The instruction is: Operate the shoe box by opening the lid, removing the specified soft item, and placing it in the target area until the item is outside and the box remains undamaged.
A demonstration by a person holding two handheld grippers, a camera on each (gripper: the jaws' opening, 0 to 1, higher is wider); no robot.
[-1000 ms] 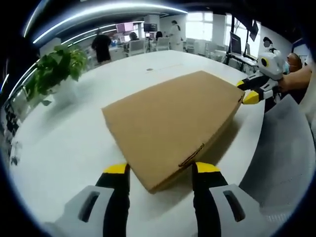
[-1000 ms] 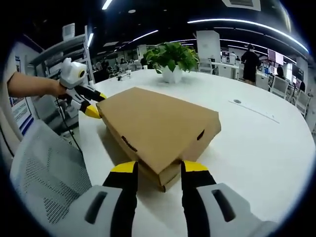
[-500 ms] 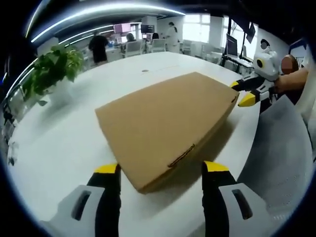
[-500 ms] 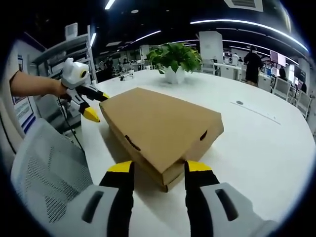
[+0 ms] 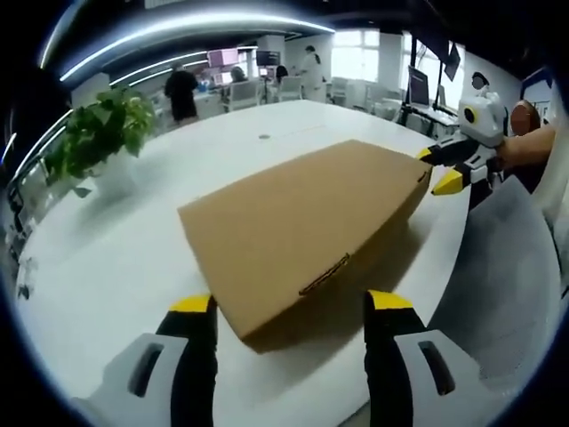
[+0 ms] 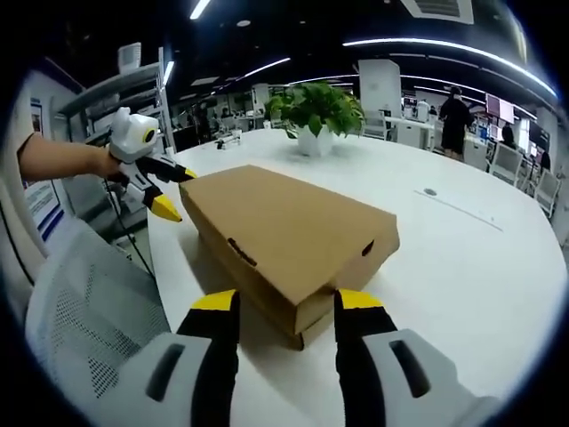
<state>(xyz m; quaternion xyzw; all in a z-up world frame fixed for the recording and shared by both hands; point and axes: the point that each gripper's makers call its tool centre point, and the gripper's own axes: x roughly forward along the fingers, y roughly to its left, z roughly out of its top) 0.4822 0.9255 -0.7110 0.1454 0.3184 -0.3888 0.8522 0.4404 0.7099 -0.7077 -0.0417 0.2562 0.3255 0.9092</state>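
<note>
In the left gripper view our left gripper (image 5: 292,313), black-jawed with yellow tips, has its jaws spread wide and released, one tip on each side of the near corner of the flat brown cardboard shoe box (image 5: 307,227), and we cannot tell whether either tip touches the cardboard. The box lies on the round white table (image 5: 133,240) with its lid closed, and a narrow slot shows in the near edge. At the far right corner of the box our right gripper (image 5: 442,169) comes in, its two yellow tips parted with the upper one at the box edge, held by a hand (image 5: 524,144) above the grey mesh chair back (image 5: 507,267). In the right gripper view that gripper (image 6: 286,304) is likewise unclenched, its jaws straddling the near corner of the box (image 6: 284,231), which sits by the table's near left edge (image 6: 462,267). Beyond it, at the far left corner, the left gripper (image 6: 169,191) hangs with tips apart just beside the cardboard, a hand (image 6: 105,162) behind it. Farther off, a green leafy plant in a white pot (image 6: 316,111) stands on the table, and beyond that people (image 6: 454,114) stand among office desks under ceiling light strips.
</note>
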